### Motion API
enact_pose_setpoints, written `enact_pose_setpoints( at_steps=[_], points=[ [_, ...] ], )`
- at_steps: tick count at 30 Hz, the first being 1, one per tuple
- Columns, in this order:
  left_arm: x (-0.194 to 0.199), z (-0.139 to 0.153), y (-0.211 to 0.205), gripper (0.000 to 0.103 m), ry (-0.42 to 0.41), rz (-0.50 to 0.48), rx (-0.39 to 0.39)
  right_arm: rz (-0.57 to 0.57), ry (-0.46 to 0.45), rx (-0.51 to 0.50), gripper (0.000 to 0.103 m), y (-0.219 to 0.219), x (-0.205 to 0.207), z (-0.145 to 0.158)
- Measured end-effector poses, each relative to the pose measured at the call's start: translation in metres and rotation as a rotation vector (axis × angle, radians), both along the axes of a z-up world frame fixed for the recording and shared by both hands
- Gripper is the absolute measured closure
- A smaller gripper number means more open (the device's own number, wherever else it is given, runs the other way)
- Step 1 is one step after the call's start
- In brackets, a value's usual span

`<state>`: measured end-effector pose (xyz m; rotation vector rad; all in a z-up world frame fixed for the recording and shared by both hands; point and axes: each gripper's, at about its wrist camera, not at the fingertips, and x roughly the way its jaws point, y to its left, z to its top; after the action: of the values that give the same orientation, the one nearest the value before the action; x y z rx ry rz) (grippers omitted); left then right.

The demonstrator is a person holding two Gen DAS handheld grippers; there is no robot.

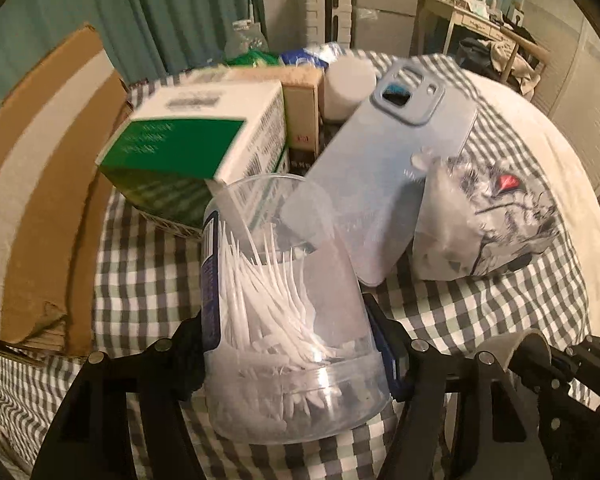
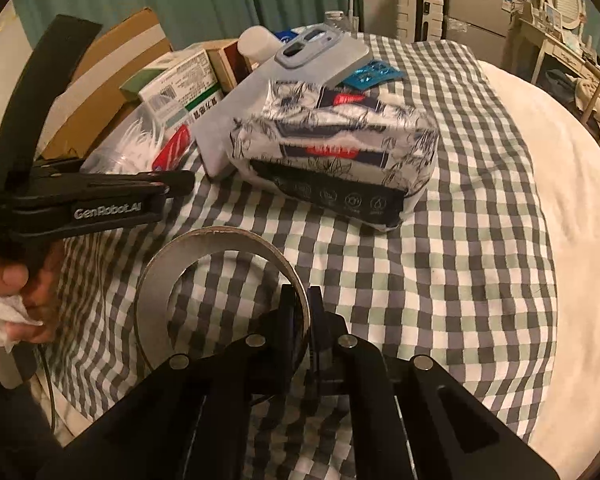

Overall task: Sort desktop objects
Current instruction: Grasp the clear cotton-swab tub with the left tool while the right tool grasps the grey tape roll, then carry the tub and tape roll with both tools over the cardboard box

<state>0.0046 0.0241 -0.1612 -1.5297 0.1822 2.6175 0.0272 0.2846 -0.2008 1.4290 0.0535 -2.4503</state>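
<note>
left gripper [image 1: 296, 360]: fingers straddling clear plastic jar of white floss picks [image 1: 288, 312], contact unclear
jar: lying near-left on checked cloth [image 2: 440, 300], long axis pointing far
right gripper [image 2: 302, 320]: fingers pinching grey tape roll [image 2: 220, 300] rim

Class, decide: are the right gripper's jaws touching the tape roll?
Touching. The right wrist view shows the right gripper with its jaws closed on the tape roll, one inside the ring and one outside, pinching its wall.
</note>
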Motion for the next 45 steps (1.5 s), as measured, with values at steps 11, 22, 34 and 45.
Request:
enact_pose_setpoints(
  at_steps=[11, 22, 34, 45],
  points=[
    [0.003, 0.04, -0.004, 0.038, 0.087, -0.022, 0.035, -0.055, 0.113, -0.013, 0.097, -0.001, -0.006, 0.041],
    [-0.022, 0.075, 0.02, 0.038, 0.194, -0.046, 0.044, -0.129, 0.245, -0.035, 0.097, 0.009, -0.02, 0.097],
    [-0.006, 0.15, -0.008, 0.038, 0.38, -0.027, 0.099, -0.163, 0.396, -0.117, 0.097, 0.001, -0.03, 0.16],
    [-0.002, 0.185, -0.03, 0.038, 0.461, -0.008, 0.117, -0.138, 0.458, -0.126, 0.097, -0.025, -0.03, 0.186]
  ],
)
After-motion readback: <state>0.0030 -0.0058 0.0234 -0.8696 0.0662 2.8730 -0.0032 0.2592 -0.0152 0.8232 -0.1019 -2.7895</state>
